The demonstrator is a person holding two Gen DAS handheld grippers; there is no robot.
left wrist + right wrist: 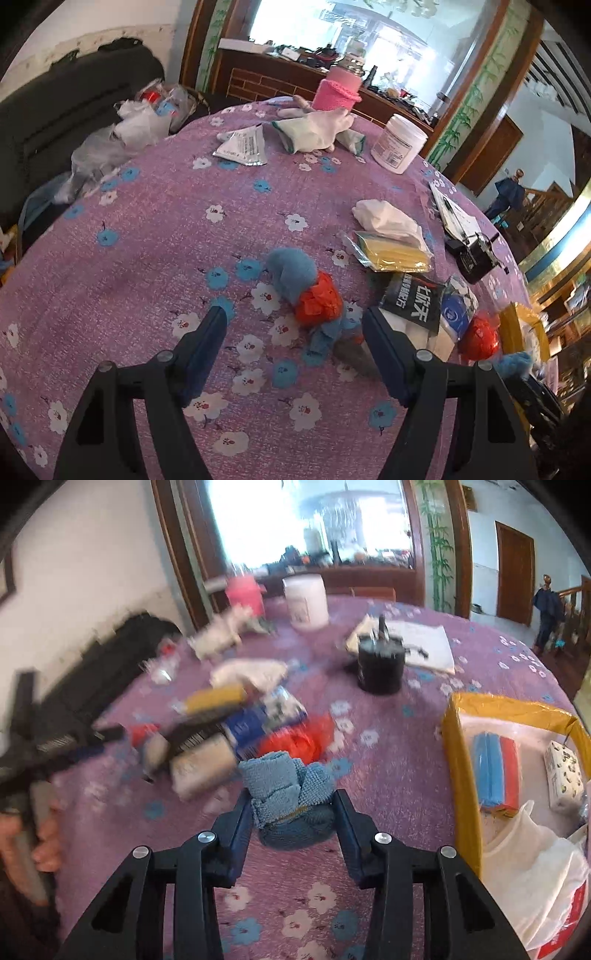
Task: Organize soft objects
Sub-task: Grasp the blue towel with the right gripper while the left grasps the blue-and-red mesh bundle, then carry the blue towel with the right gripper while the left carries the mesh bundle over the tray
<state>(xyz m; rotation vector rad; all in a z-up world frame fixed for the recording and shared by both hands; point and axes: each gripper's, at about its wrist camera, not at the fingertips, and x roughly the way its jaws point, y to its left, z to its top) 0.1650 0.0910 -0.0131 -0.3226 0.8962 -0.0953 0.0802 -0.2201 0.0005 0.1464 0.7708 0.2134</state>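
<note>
My right gripper (293, 803) is shut on a blue towel cloth (288, 794) and holds it just above the purple flowered tablecloth (388, 768). A yellow cardboard box (461, 775) stands to its right with a blue and red cloth pack (495, 771), a tissue pack and a white plastic bag inside. My left gripper (295, 325) is open over the table. A blue fluffy ball (291, 271), an orange plastic ball (317, 302) and a blue rag (328, 332) lie between and just beyond its fingers. The left gripper shows blurred in the right wrist view (66, 738).
White gloves (317, 131), a pink knitted cup (336, 90), a white jar (399, 142), a foil packet (243, 146), a white cloth (384, 219), a yellow packed sponge (395, 254), dark packets (413, 302) and a black device (474, 258) lie across the table. A black sofa stands far left.
</note>
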